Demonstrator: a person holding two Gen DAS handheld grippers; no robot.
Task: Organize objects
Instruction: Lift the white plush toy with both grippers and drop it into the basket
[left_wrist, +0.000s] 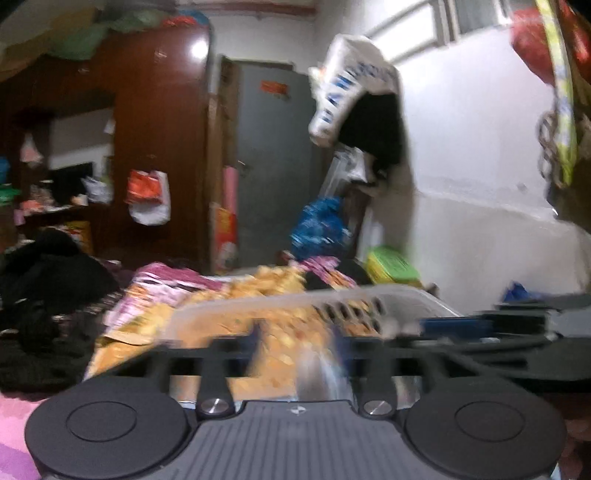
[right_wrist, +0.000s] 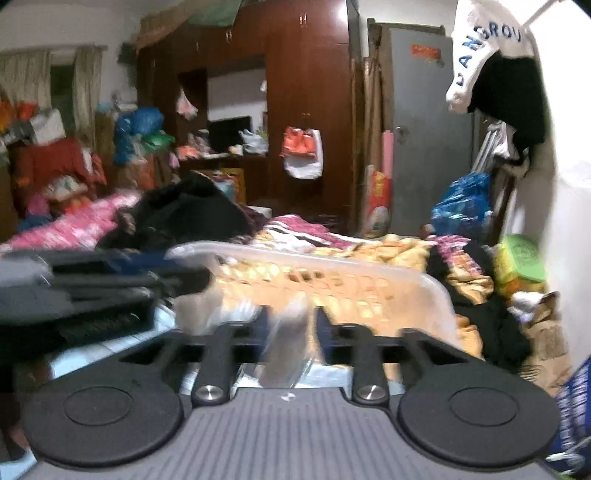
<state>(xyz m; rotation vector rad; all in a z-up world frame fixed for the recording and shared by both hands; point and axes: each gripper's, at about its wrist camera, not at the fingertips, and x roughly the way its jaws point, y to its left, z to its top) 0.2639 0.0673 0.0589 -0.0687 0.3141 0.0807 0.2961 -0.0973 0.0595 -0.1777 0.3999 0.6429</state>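
Left wrist view looks over a cluttered bedroom, smeared by motion blur. The left gripper (left_wrist: 299, 332) sits low in the middle with its two fingers set fairly close, and between them is the near rim of a translucent plastic basket (left_wrist: 280, 306); the blur is too heavy to say for sure that the fingers press on it, though they seem to pinch it. The basket has slotted walls and stretches away to the right, lying over a rumpled orange and pink patterned quilt (left_wrist: 155, 295) on the bed. At the right edge of this view the other gripper's dark body reaches in toward the basket's right end. Black clothing (left_wrist: 48, 288) is heaped on the left. Far back stand a dark wooden wardrobe (left_wrist: 155, 122) and a grey door (left_wrist: 273, 155), with a blue plastic bag (left_wrist: 317, 225) near the door.

Right wrist view shows the right gripper (right_wrist: 291, 328) likewise low and central, fingers narrowly apart around a blurred, clear strip of the same basket's rim (right_wrist: 303, 284); whether they truly clamp it I cannot tell for certain. The basket runs off to the far right across the quilt. A white garment with blue lettering (right_wrist: 476, 55) hangs on the right wall, and a green box (right_wrist: 517, 258) rests against that wall near the bed.
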